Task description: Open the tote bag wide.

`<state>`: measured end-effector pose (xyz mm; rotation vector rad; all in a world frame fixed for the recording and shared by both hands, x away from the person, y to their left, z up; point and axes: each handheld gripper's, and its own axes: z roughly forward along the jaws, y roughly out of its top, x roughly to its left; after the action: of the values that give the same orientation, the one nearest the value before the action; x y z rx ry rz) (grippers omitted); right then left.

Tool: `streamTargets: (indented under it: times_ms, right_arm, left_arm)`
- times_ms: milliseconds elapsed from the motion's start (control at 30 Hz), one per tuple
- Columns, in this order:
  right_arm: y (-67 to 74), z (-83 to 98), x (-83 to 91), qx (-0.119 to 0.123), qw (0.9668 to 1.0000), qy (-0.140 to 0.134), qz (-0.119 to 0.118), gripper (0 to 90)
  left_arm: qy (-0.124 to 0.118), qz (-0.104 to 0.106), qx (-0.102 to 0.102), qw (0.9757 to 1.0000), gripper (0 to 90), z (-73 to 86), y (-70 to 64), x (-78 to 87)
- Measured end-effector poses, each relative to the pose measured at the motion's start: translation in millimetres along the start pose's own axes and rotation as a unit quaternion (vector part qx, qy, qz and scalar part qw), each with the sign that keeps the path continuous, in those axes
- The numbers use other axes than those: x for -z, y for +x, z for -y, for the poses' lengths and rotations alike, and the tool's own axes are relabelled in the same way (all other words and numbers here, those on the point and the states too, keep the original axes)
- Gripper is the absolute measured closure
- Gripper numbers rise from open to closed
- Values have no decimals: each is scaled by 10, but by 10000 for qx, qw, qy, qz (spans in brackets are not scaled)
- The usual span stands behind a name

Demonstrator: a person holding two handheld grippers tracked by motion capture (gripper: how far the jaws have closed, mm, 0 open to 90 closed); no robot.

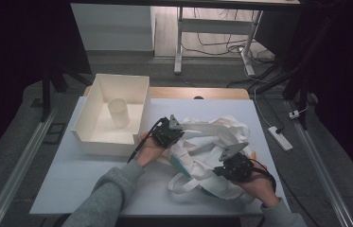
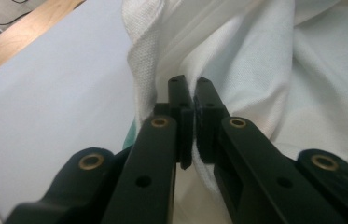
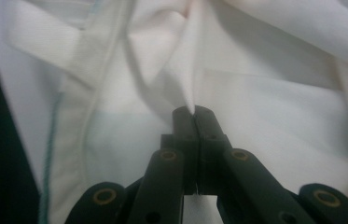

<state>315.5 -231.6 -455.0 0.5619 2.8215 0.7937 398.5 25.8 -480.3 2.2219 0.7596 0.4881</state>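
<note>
Where the white-topped counter (image 1: 70, 175) runs bare along its left side, there is open room, and just behind that stands a cream rectangular plastic bin (image 1: 99, 138) with a pale paper cup (image 1: 118, 112) upright inside it, apart from the walls. The bin's near right corner sits just beside the person's left hand (image 1: 149, 150), so any sweep of that arm to the left has little margin before it meets the wall.

The left gripper (image 1: 170, 133) is at the left edge of a crumpled white canvas tote bag with a teal lining (image 1: 212, 142), which lies on the right half of the counter. In the left gripper view its jaws are pressed together on a raised fold of the bag's cloth, with a thin layer caught between the pads (image 2: 187, 123).

To the right and nearer the person, the right gripper (image 1: 228, 161) sits on the bag's near part. In the right gripper view its jaws are likewise clamped on a pinched ridge of fabric, which rises in a peak just beyond the tips. A looped handle (image 1: 183, 182) lies at the bag's near left, touching the counter.

The bag lies between the two grippers, its long axis running roughly from near left to far right. By my reading, drawing the grippers apart would spread the cloth; the right side has less counter left before the edge (image 1: 278, 189).
</note>
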Motion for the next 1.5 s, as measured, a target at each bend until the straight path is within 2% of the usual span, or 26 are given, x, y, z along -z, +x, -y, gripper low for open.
streamTargets:
  times_ms: [100,200,367,433,500,533,567,600,667,733,800,867,1000,1233,1400,1500]
  right_arm:
    - [67,5,-41,167,9997,77,-149,890]
    - [67,49,-44,125,9994,19,-307,890]
    - [84,49,-50,212,9993,11,-309,887]
    - [74,23,6,251,9990,-272,-243,841]
    - [25,-24,87,67,9967,-781,-210,728]
    - [-12,-62,121,-79,9945,-1034,-150,720]
    - [-53,-107,141,-190,9929,-1172,-45,723]
    - [-92,-157,136,-249,9925,-1188,129,726]
    - [-174,-264,38,-345,9933,-1018,414,757]
    - [-252,-363,-187,-440,9957,-695,419,808]
    - [-283,-416,-388,-408,9974,-306,511,879]
    - [-305,-437,-555,-342,9971,14,680,897]
    - [-348,-371,-717,-474,9961,362,647,899]
    - [-312,-188,-683,-549,9958,539,496,900]
    - [-276,-77,-616,-645,9963,469,317,900]
    - [-249,-49,-616,-647,9962,415,399,900]
  left_arm:
    - [16,18,7,10000,874,4,6,3]
    - [16,41,14,10000,874,8,13,3]
    - [39,34,16,10000,874,7,11,-3]
    - [22,47,22,10000,874,7,20,3]
    - [10,125,53,9999,873,11,22,-5]
    - [28,120,27,9999,873,9,17,-9]
    - [33,93,9,10000,873,7,9,-13]
    - [34,87,-3,10000,873,4,5,-13]
    - [32,93,-3,10000,873,4,5,-4]
    - [14,110,3,9999,873,7,8,4]
    - [16,113,-26,9999,872,8,7,5]
    - [22,96,-51,9999,872,10,4,-2]
    - [8,117,-37,9999,872,13,7,-8]
    - [-17,99,-43,9999,873,13,7,3]
    - [-20,116,-36,9999,873,14,14,2]
    - [12,130,-7,9999,873,20,15,-19]
